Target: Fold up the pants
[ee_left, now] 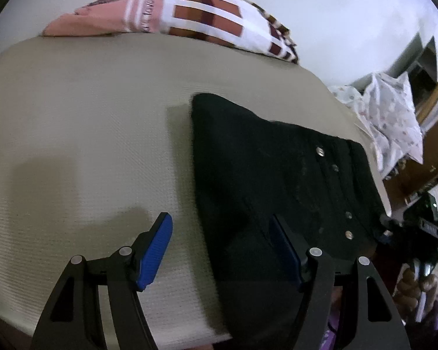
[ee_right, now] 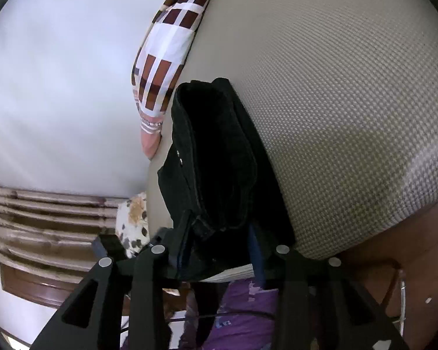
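Observation:
Black pants (ee_left: 265,180) lie folded on a beige bed (ee_left: 87,134), with metal buttons along the waist at the right. My left gripper (ee_left: 220,242) is open just above the pants' near left edge; one blue pad (ee_left: 156,250) is over the bed, the other over the fabric. In the right wrist view the pants (ee_right: 216,160) stretch away from my right gripper (ee_right: 219,242), whose fingers close on the waistband end at the bed's edge. The right gripper also shows in the left wrist view (ee_left: 417,233), at the pants' right end.
A brown and white checked pillow (ee_left: 207,20) and a pink cloth lie at the far side of the bed. A white floral cloth (ee_left: 391,122) hangs beyond the bed's right edge. A white wall stands behind. Purple clothing (ee_right: 242,306) is below the right gripper.

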The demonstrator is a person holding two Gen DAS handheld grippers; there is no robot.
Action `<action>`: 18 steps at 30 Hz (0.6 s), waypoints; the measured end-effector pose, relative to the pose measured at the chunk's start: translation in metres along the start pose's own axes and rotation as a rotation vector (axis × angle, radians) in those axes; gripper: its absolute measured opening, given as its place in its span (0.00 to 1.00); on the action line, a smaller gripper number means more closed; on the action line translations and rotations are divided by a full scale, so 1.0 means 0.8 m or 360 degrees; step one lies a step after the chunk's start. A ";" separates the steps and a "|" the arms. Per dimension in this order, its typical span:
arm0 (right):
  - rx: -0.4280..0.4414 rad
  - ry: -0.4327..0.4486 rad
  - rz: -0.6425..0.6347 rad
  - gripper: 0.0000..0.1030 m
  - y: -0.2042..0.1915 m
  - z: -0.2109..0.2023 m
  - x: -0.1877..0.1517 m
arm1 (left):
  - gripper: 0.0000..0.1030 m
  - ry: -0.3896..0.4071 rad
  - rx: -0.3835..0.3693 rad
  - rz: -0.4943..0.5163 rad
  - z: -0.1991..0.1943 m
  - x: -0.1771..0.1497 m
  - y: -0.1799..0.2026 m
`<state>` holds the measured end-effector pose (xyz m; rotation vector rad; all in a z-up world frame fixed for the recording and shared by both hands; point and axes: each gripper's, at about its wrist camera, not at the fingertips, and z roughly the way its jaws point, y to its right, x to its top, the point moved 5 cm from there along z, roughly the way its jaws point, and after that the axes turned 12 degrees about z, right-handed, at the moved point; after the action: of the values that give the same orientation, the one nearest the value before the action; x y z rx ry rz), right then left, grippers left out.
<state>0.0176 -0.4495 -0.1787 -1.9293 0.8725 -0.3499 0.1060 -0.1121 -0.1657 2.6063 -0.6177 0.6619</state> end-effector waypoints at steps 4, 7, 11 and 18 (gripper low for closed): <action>-0.0032 -0.0009 -0.0024 0.36 -0.002 -0.002 -0.001 | 0.67 -0.0031 -0.0013 -0.0060 0.001 0.001 -0.020; -0.0052 -0.0005 -0.0016 0.39 0.003 -0.010 0.000 | 0.67 -0.0052 -0.0025 -0.0063 0.005 -0.002 -0.023; -0.0116 0.0153 -0.0063 0.59 -0.002 -0.043 0.018 | 0.67 -0.0106 -0.0014 0.0028 0.014 -0.003 -0.010; -0.0150 0.0137 -0.0240 0.70 -0.034 -0.031 0.039 | 0.67 -0.0123 0.0035 0.0133 0.022 0.003 0.006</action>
<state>0.0374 -0.4796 -0.1463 -2.0863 0.8131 -0.4920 0.1116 -0.1249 -0.1777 2.6493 -0.7504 0.5987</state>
